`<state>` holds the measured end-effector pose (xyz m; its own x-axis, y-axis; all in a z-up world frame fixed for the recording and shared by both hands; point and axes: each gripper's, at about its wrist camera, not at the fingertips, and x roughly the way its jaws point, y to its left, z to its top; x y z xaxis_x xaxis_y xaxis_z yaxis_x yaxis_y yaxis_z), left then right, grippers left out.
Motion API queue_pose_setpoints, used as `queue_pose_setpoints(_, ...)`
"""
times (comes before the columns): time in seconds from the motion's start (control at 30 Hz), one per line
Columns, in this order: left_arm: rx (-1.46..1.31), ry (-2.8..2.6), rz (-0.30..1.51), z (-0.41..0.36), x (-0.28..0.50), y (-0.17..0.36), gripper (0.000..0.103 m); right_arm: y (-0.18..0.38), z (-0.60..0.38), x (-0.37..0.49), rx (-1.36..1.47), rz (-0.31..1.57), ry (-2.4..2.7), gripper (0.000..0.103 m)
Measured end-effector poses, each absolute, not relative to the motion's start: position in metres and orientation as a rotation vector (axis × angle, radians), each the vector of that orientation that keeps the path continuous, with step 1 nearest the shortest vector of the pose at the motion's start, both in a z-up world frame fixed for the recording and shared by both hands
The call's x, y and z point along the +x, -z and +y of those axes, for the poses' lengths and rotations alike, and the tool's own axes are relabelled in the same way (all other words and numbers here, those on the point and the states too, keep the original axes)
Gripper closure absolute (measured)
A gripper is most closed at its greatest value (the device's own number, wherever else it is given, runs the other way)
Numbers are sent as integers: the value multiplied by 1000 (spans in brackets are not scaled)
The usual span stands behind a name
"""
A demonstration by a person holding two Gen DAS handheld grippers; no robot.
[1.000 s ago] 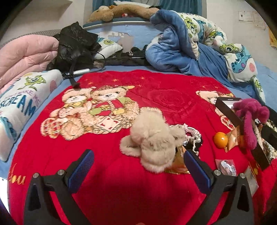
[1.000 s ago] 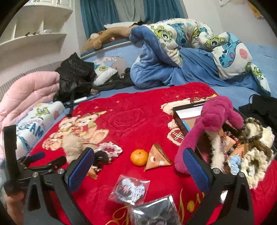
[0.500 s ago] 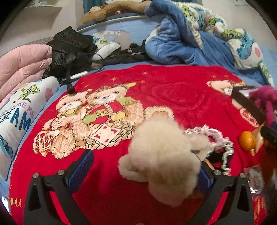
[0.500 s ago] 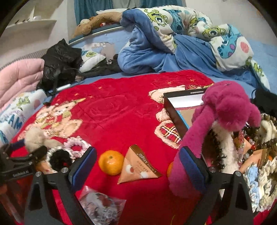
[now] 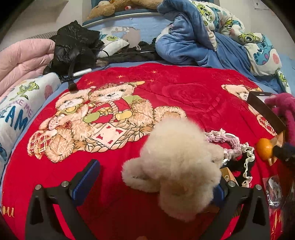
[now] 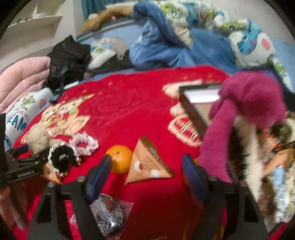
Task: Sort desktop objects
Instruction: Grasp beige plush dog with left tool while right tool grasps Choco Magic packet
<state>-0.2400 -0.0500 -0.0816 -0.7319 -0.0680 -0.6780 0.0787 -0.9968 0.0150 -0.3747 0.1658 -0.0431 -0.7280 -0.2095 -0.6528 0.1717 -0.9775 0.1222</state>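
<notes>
Both your grippers have come in low over the red blanket (image 5: 184, 88). Your left gripper (image 5: 151, 177) straddles the cream plush (image 5: 177, 158), fingers spread. Your right gripper (image 6: 147, 173), also spread, brackets the orange (image 6: 119, 161) and triangular packet (image 6: 147, 162).

At the upper left of the frame we see a pink quilt (image 5: 22, 55) beside a black jacket (image 5: 73, 44). At the top, a brown plush toy (image 5: 118, 6) lies along the bed's headboard (image 5: 129, 15). At the upper right we find a rumpled blue blanket (image 5: 188, 46). White wall shelves (image 6: 35, 20) show upper left in the right wrist view.
</notes>
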Motion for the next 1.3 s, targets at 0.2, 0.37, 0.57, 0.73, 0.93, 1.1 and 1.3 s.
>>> queue_pose_setpoints(0.2,1199,2872,163,-60,-245,90,0,51,171,-383,1099,-107,2729,44)
queue_pose_setpoints(0.37,1182,2862,107,-53,-244,89,0,54,164,-382,1115,-41,2744,46)
queue_pose_setpoints(0.57,1188,2867,131,-57,-243,89,0,57,164,-381,1126,-40,2717,44)
queue_pose_setpoints(0.73,1167,2907,131,-55,-239,87,12,55,164,-380,1100,-51,2710,45)
queue_pose_setpoints(0.93,1101,2948,22,-40,-230,80,27,53,165,-378,1076,-57,2719,48)
queue_pose_setpoints(1.1,1060,2969,56,-46,-224,77,30,51,167,-374,1040,-76,2722,56)
queue_pose_setpoints(1.3,907,3004,2,-41,-204,64,30,46,163,-367,971,-55,2714,62)
